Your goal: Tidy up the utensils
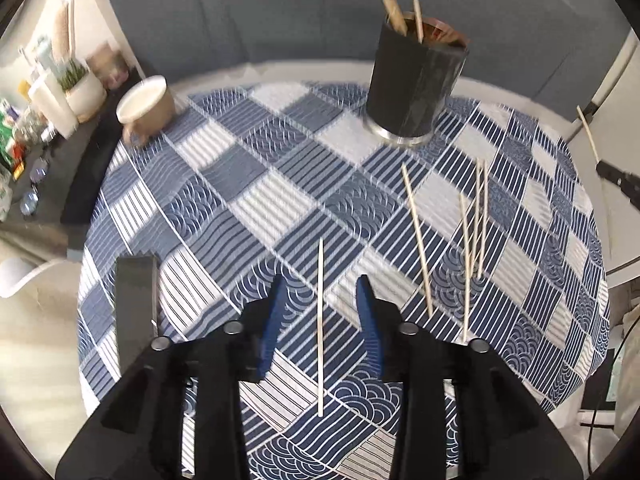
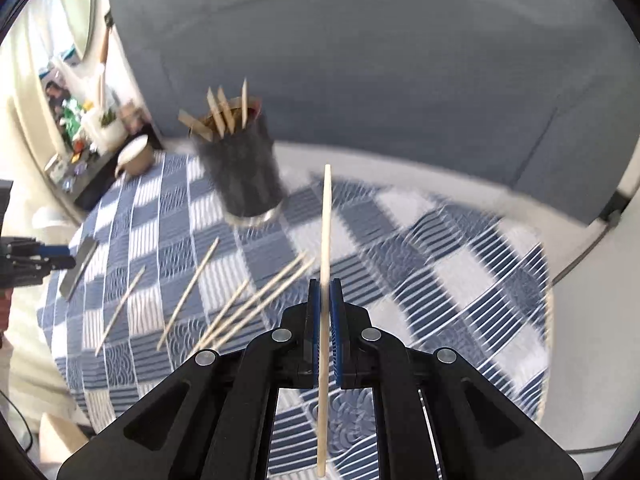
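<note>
A: Left tongs [image 1: 322,300], black with blue pads: how do they stand?

B: Parted, gripping nothing. One thin pale wooden stick [image 1: 320,328] shows in the gap, touching neither pad; whether it lies on the cloth cannot be told.

A: Right tongs [image 2: 325,300]?

B: Pressed narrowly on a second long pale wooden stick [image 2: 325,280], which runs up past the tips and down below them, raised clear of the cloth.

A: Where are the remaining utensils?

B: Four loose pale sticks [image 1: 474,224] lie near one another on the blue-and-white patchwork cloth of the round worktop [image 1: 280,184], to the right of the left tongs. Beyond them stands a dark cylindrical holder with a metal base [image 1: 416,84], upright, already carrying several wooden sticks.

A: Surroundings?

B: A brown paper cup with white lining [image 1: 146,106] at the far left edge; a flat dark rectangular slab [image 1: 134,304] just left of the left tongs; a cluttered side shelf [image 1: 48,112], blurred. No writing is legible.
</note>
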Tool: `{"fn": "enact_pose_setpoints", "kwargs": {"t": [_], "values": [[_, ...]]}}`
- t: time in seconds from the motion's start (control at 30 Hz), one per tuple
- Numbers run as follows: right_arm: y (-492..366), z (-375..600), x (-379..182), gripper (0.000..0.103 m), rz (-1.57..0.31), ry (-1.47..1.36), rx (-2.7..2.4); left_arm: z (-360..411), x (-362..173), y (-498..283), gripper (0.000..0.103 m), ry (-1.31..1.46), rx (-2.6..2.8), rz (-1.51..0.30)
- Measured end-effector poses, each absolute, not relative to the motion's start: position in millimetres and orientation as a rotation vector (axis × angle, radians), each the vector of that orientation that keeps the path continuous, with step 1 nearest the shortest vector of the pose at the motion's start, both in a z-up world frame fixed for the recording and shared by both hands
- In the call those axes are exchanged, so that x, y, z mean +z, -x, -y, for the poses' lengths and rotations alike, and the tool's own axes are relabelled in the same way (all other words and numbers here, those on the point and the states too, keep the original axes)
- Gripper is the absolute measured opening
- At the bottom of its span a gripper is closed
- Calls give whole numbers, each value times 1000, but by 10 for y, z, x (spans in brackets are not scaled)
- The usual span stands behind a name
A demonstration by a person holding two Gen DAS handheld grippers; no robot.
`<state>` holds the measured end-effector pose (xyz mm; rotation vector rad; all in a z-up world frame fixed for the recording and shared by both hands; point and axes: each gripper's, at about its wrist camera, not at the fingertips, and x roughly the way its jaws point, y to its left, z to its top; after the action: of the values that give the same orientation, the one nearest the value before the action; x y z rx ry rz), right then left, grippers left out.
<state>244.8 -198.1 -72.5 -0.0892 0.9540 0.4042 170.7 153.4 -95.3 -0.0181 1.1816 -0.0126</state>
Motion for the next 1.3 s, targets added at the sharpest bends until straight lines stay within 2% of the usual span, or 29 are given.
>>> {"fn": "enact_pose_setpoints", "kwargs": {"t": [0.07,0.3,0.47,0.53,0.6,0.67,0.73,0.83,0.87,0.93,1.0,1.03,1.07,1.1,1.13,1.17,1.3], "values": [[-2435,1896,-955,5,-1010,102,414,-1547,-1135,-1723,49,33,-14,-1220],[-2389,1690,-1898,5,-1249,151,405,-1538,-1810,-1833,52,38,-29,-1363],[-2381,1692,-2049,8,-1279,127,416,-1552,-2026,-1953,57,15,-28,-1401],[-2397,1663,-2073,19,-1296,155,410,-1537,-2055,-1983,63,-10,-25,-1401],[-2402,1630,-2060,42,-1285,185,399,-1524,-2071,-2001,68,-29,-27,-1396],[-2395,1587,-2025,46,-1281,171,434,-1527,-2105,-2012,74,-35,-19,-1402],[-2383,1510,-2045,46,-1278,220,412,-1548,-2155,-2038,74,-23,-22,-1412],[-2388,1416,-2149,47,-1306,276,387,-1558,-2189,-2037,81,-16,-13,-1404],[-2391,1417,-2151,45,-1301,272,384,-1563,-2192,-2038,81,-12,-14,-1398],[-2363,1426,-2159,30,-1288,262,379,-1557,-2196,-2037,81,-16,-11,-1389],[-2345,1458,-2159,7,-1280,252,368,-1523,-2172,-2011,72,-28,-27,-1375],[-2340,1467,-2165,5,-1277,255,360,-1551,-2171,-1982,61,-30,-32,-1370],[-2319,1475,-2163,5,-1274,259,354,-1561,-2150,-1953,46,-26,-32,-1367],[-2308,1495,-2167,5,-1273,264,342,-1560,-2134,-1936,37,-18,-33,-1370],[-2347,1538,-2165,5,-1274,264,335,-1587,-2120,-1926,15,-9,-28,-1380],[-2346,1572,-2167,5,-1278,257,330,-1612,-2115,-1921,7,5,-22,-1391],[-2320,1809,-2115,5,-1266,207,304,-1767,-2110,-1851,5,66,20,-1409]]}}
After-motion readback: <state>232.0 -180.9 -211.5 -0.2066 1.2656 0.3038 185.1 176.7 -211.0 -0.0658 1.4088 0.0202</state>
